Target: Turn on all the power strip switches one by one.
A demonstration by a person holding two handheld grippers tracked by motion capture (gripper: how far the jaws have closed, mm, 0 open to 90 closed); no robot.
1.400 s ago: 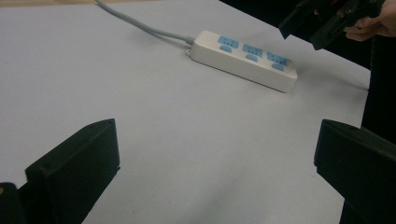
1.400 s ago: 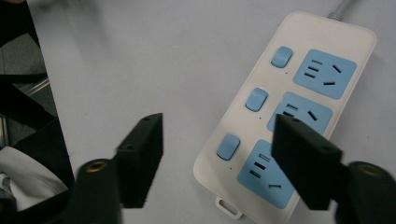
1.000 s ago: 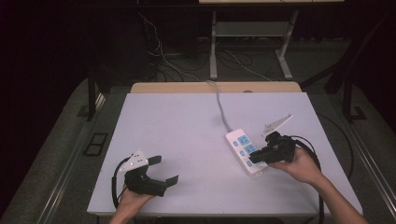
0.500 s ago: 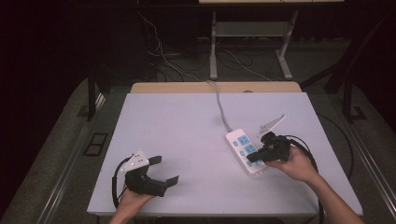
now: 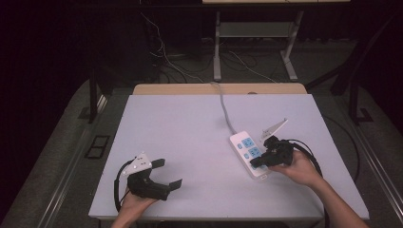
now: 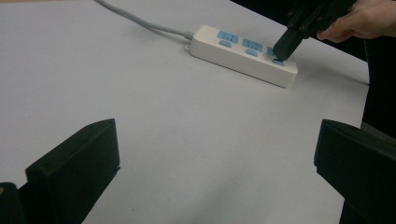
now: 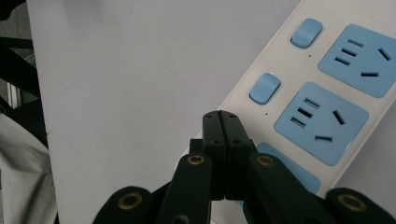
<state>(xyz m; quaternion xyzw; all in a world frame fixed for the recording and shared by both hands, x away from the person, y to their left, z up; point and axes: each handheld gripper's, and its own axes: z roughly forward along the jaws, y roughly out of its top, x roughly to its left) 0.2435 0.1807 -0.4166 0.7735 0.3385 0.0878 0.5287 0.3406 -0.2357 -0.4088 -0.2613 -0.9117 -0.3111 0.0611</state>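
Matte white table (image 5: pixel 190 142) bears a glossy rectangular power strip (image 5: pixel 248 153). Right gripper (image 7: pixel 220 122), jaws pressed together empty, tips its near-end switch; the left gripper (image 5: pixel 167 174) gapes wide, empty.

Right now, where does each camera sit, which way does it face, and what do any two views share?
High view: above the person's side, looking forward and down on the table; both forearms, left gripper and right gripper show.
Left gripper view: rides the left gripper, looks level across the table between its open jaws toward the power strip.
Right gripper view: rides the right gripper, looks down its shut jaws at the strip's near end.
All three share the power strip.
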